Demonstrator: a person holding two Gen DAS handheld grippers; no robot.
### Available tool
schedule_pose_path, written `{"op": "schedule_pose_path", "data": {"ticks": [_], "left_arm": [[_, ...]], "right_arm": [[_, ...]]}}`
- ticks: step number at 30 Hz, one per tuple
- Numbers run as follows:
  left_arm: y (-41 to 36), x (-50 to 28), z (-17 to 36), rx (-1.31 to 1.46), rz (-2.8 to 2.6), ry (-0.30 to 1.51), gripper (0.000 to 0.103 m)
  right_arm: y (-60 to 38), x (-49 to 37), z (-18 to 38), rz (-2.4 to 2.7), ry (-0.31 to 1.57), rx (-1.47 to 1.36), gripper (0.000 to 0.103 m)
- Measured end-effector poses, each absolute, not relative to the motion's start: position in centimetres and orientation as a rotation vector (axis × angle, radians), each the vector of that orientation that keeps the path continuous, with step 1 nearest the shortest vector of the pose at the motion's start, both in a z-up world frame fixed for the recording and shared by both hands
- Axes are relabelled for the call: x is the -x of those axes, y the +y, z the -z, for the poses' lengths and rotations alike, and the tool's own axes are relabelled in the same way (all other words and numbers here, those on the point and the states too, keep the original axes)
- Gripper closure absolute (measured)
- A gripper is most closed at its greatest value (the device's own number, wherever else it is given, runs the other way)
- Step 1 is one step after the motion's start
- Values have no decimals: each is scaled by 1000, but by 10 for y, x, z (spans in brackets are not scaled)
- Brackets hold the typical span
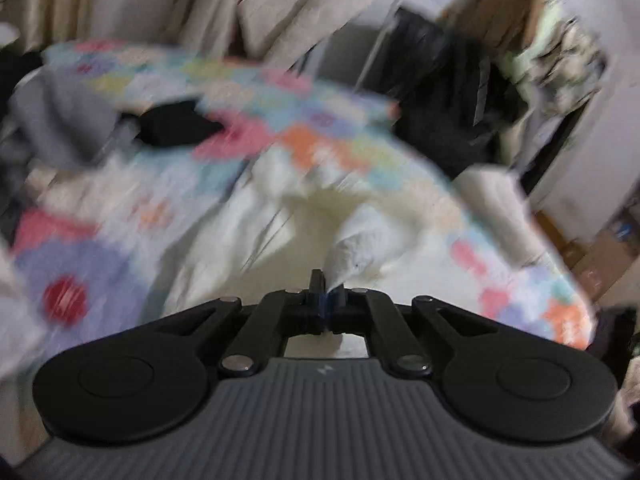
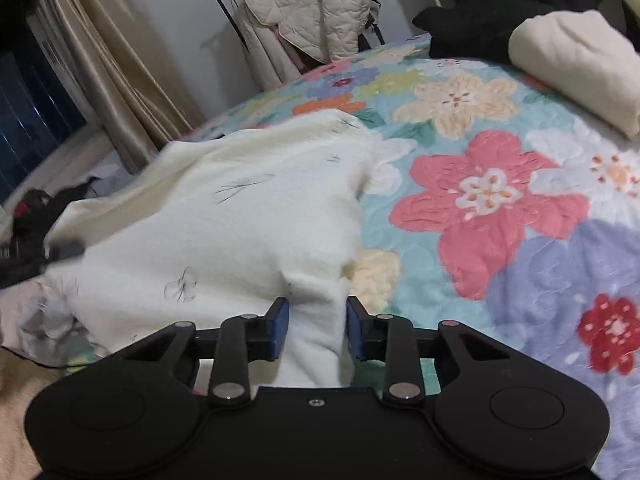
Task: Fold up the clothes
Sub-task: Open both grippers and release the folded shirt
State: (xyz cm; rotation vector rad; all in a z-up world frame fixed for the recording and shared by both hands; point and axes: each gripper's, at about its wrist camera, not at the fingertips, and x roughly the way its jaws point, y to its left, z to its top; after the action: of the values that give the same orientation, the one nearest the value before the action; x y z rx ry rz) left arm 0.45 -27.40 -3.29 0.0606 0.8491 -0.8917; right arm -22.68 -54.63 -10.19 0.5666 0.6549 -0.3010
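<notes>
Cream garment (image 2: 224, 216): spread loose over the near-left part of the bed, rumpled, with faint thin-line flower prints on it. No clean crease or squared edge that I can see, so it doesn't read as folded.

Left gripper (image 1: 326, 300): fingers pressed together, pinching a bunched-up corner of that same cream cloth. Its view is super blurry, so don't ask me which corner.

Right gripper (image 2: 314, 326): jaws spread apart, with a strip of the cream cloth running between the blue pads (image 2: 281, 326). Cloth sits in the gap, but the jaws aren't clamped on it.

Floral quilt (image 2: 500, 200): the bed cover, big pink and purple flowers, bare over the middle and right.

Folded cream bundle (image 2: 576, 68): far right of the bed, neat and stacked, so at least one piece lies folded.

Black clothes (image 2: 468, 36): heaped at the far edge next to that bundle, looks unfolded.

Progress, my guess: somewhere mid-job. One item lies folded, the cream piece is in hand but loose, dark stuff is left. Can't tell from this whether the cream one is being laid out or mid-fold.
</notes>
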Motion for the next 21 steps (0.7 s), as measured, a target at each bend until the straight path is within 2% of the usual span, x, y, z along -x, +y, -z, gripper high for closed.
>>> {"op": "schedule_pose_path", "data": {"ticks": [3, 4, 5, 6, 8, 10, 13, 16, 19, 21], "left_arm": [[-290, -14, 45, -158, 800, 926, 89], [-291, -15, 40, -137, 803, 915, 82], [-292, -16, 34, -110, 807, 898, 72], [-293, -17, 26, -91, 823, 866, 66], [-302, -19, 10, -71, 851, 807, 45], [-318, -26, -3, -63, 882, 762, 39], [-358, -47, -3, -91, 954, 729, 24], [-406, -73, 21, -158, 989, 776, 19], [-447, -93, 53, -265, 972, 836, 19], [-465, -102, 74, -289, 993, 868, 24]], "right_arm": [[-549, 227, 104, 303, 652, -593, 68], [-549, 228, 104, 301, 649, -604, 68], [-550, 228, 105, 300, 645, -615, 68], [-551, 228, 105, 298, 642, -626, 68], [-552, 229, 107, 295, 635, -648, 67], [-554, 229, 108, 292, 629, -670, 66], [-556, 230, 109, 287, 619, -703, 64], [-552, 225, 113, 275, 629, -697, 61], [-549, 220, 116, 267, 638, -676, 58], [-550, 218, 117, 257, 641, -673, 57]]}}
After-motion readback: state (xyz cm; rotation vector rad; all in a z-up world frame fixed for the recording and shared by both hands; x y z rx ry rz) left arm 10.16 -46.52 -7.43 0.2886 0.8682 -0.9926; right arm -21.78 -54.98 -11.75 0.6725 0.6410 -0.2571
